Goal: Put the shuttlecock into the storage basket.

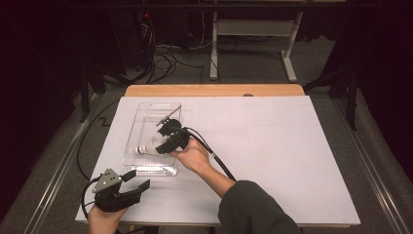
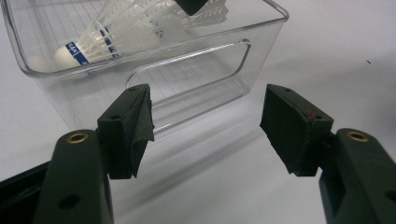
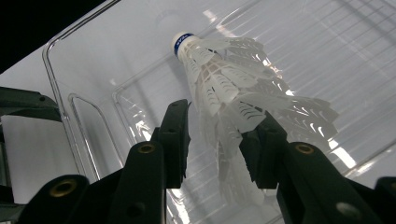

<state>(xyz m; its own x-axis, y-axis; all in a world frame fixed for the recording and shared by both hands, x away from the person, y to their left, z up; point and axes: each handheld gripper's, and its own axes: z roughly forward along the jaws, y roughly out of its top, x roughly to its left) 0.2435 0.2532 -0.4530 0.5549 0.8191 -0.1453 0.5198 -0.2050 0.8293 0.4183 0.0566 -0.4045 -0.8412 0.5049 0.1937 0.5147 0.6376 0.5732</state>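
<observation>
A white shuttlecock with a blue band on its cork lies on its side in a clear plastic bin at the left of the white table. My right gripper reaches into the bin from the right. In the right gripper view its jaws stand either side of the shuttlecock's skirt, with a gap at the left pad, so the gripper is open. My left gripper rests open near the table's front left corner, its jaws pointing at the bin's near wall with nothing between them. Through that wall shows the shuttlecock.
A white sheet covers the table, with free room across its middle and right. The right gripper's black cable trails back along the forearm. Beyond the wooden far edge are floor cables and a desk frame.
</observation>
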